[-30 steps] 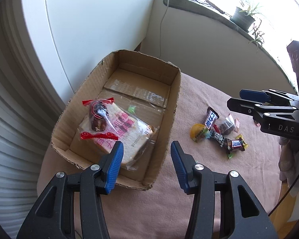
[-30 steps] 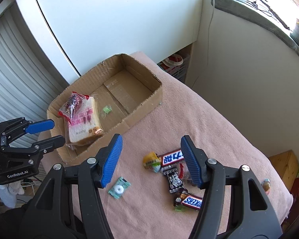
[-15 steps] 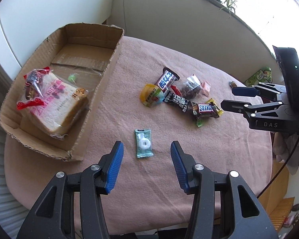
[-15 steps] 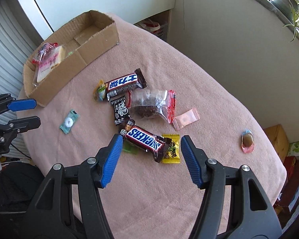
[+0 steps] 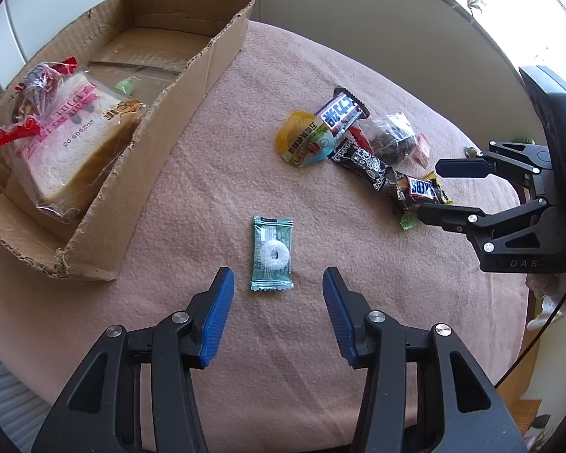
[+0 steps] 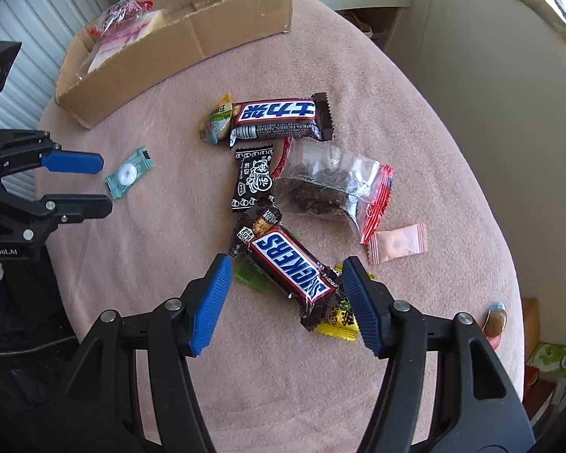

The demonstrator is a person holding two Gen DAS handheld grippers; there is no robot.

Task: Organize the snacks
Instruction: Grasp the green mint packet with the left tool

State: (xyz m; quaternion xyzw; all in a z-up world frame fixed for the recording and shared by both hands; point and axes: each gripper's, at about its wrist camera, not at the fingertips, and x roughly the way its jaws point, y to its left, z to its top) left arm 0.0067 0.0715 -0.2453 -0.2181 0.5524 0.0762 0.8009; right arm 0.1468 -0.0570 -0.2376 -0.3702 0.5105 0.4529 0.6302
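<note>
Right now the left claw (image 5: pixel 278 294) hangs wide open over the pink cloth-covered tabletop (image 5: pixel 207 173), holding nothing; a small green-wrapped ring mint (image 5: pixel 271 252) lies flat just ahead at twelve o'clock, between the lines of its blue pads. At ten o'clock sits the shallow brown cardboard box (image 5: pixel 192 75) with a bagged slice of white bread (image 5: pixel 69 139) inside. The right claw (image 6: pixel 286 281) is also spread wide and empty, with a brown Snickers bar (image 6: pixel 292 264) lying slantwise between its tips, in a pile of sweets.
</note>
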